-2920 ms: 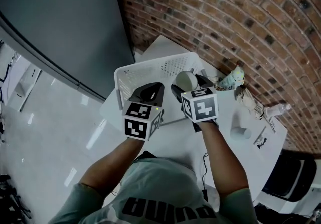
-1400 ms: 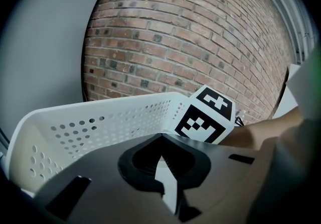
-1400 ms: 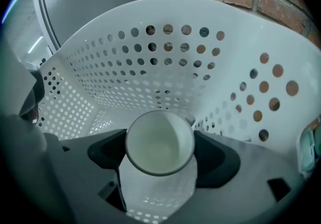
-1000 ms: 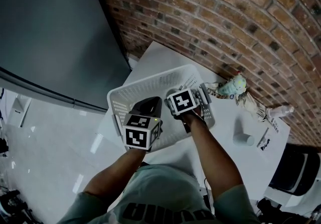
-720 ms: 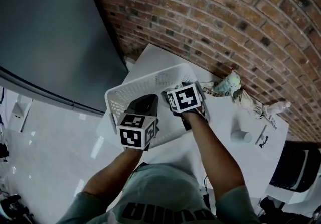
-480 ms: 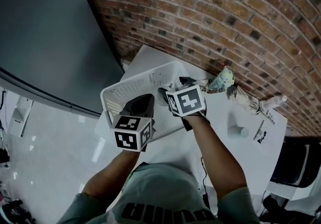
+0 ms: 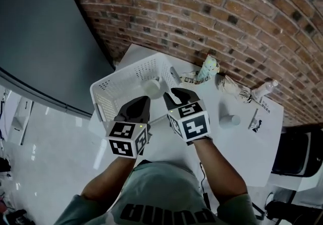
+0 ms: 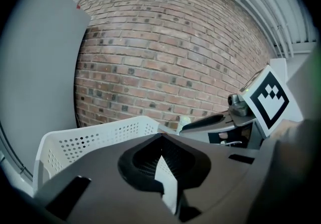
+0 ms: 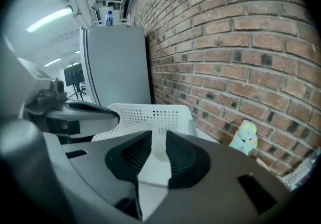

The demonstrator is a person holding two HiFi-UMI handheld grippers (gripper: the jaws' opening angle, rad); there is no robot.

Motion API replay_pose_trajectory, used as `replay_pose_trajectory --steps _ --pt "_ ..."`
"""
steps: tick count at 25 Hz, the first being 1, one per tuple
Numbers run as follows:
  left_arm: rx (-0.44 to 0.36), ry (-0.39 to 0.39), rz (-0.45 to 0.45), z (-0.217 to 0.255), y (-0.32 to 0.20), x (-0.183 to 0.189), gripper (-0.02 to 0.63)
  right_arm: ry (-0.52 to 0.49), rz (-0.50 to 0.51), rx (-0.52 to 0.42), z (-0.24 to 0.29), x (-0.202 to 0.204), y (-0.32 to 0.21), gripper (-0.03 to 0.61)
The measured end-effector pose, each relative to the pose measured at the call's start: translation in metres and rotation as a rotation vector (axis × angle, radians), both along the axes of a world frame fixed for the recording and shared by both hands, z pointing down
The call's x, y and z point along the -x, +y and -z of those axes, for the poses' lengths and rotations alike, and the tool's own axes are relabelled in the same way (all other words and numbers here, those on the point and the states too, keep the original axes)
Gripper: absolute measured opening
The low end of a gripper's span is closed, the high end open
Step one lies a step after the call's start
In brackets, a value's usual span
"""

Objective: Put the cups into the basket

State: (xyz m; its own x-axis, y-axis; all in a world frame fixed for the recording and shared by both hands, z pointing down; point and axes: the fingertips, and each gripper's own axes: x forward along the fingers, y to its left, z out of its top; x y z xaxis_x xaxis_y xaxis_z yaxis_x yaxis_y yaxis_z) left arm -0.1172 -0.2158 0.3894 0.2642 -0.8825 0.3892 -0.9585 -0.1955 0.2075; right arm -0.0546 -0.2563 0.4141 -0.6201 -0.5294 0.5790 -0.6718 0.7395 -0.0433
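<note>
A white perforated basket (image 7: 108,88) stands on the white table at the left; one white cup (image 7: 152,88) lies inside it near the right wall. A second white cup (image 7: 229,119) stands on the table to the right. My right gripper (image 7: 174,94) hovers above the basket's near right corner. Its jaws have just been closing and stand open by a narrow gap (image 9: 159,140) with nothing between them. My left gripper (image 7: 140,102) hangs over the basket's near rim with its jaws shut and empty (image 8: 161,140). The basket (image 8: 85,140) lies ahead of both grippers.
A brick wall runs behind the table. Along it lie a pale green toy (image 7: 208,70), a crumpled wrapper (image 7: 232,87) and a plastic bottle (image 7: 263,90). A sheet of paper (image 7: 255,120) lies near the right edge. A grey panel (image 7: 45,32) stands left of the basket.
My right gripper has let go of the cup in the basket, risen out of it and drawn back, its jaws narrowing. The left gripper has also pulled back and upward.
</note>
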Motion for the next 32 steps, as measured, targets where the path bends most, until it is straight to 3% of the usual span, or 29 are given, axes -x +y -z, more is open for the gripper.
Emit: replay_pose_trajectory --steps 3,7,13,20,32 --pt "-0.024 -0.011 -0.033 0.005 0.010 -0.022 0.008 0.005 -0.019 -0.042 0.004 -0.025 0.022 0.049" --pt "-0.042 -0.016 -0.104 0.006 0.027 -0.060 0.008 0.003 -0.060 -0.076 0.003 -0.064 0.051 0.018" --pt "-0.050 -0.033 -0.254 -0.009 0.054 -0.125 0.008 -0.003 -0.194 -0.113 0.003 -0.135 0.091 0.015" --pt "-0.045 -0.051 -0.450 -0.031 0.080 -0.198 0.008 -0.049 -0.397 -0.088 -0.011 -0.203 0.128 0.015" --pt "-0.024 -0.051 -0.582 -0.050 0.096 -0.248 0.008 -0.029 -0.552 -0.074 -0.032 -0.256 0.167 0.015"
